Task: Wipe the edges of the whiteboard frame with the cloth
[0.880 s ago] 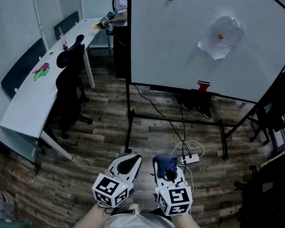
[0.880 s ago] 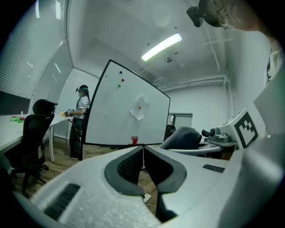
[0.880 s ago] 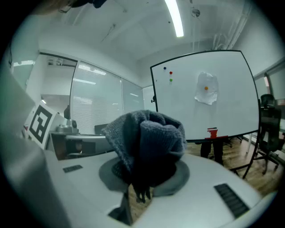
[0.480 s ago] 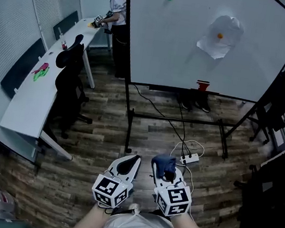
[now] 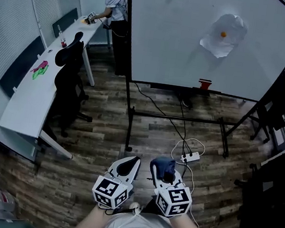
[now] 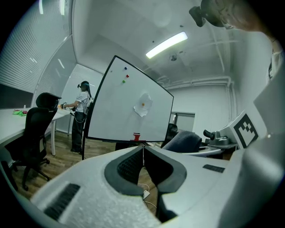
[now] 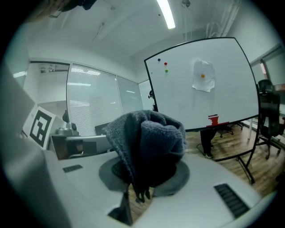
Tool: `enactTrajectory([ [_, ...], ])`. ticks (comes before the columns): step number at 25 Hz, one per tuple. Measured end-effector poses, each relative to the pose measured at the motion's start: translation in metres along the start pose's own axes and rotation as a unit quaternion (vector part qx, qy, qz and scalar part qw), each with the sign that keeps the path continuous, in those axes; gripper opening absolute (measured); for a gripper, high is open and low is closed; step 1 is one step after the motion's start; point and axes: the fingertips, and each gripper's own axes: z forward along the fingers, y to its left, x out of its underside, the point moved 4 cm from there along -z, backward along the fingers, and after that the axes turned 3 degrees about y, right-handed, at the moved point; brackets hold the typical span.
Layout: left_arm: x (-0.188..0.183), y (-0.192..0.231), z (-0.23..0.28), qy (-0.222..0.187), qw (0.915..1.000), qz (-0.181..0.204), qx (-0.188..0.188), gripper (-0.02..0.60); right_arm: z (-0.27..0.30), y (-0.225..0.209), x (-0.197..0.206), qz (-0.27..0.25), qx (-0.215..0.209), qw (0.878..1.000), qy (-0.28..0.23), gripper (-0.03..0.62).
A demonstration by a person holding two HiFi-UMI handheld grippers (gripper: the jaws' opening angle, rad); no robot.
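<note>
Your wood floor [image 5: 103,131] fills the middle of the frame. The whiteboard stand [image 5: 183,121] rests on it at centre, a white power strip [image 5: 190,157] with loose cables lies just below, and a black chair [image 5: 67,89] and a long white desk [image 5: 28,105] stand at left.

No words, numbers or brand names can be read. The left gripper [image 5: 131,162] and right gripper [image 5: 162,171] are marked only with square black-and-white code patterns. Nothing legible is seen on the paper sheet [image 5: 224,35] on the whiteboard [image 5: 176,57].
</note>
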Motion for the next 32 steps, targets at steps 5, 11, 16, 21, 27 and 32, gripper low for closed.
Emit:
enactTrajectory([
  [5,0.002,0.015,0.016,0.004,0.9999,-0.012,-0.009,0.020,0.022,-0.013,-0.008,0.001,-0.003,1.000,0.004,0.075],
  [11,-0.004,0.044,0.063,0.011,0.9994,-0.022,-0.024,0.020,0.067,-0.051,-0.027,0.000,-0.014,1.000,0.007,0.077],
  [16,-0.023,0.081,0.122,0.013,0.9987,-0.022,-0.045,0.020,0.121,-0.095,-0.055,-0.001,-0.031,0.999,0.011,0.075],
  [21,-0.054,0.114,0.192,0.003,0.9974,-0.035,-0.063,0.020,0.176,-0.149,-0.101,-0.015,-0.050,0.999,0.008,0.077],
  [27,-0.080,0.149,0.275,0.003,0.9955,-0.046,-0.083,0.020,0.239,-0.213,-0.145,-0.028,-0.071,0.997,0.015,0.075],
  [32,-0.087,0.175,0.321,0.009,0.9938,-0.058,-0.094,0.020,0.282,-0.249,-0.160,-0.032,-0.076,0.996,0.034,0.077],
])
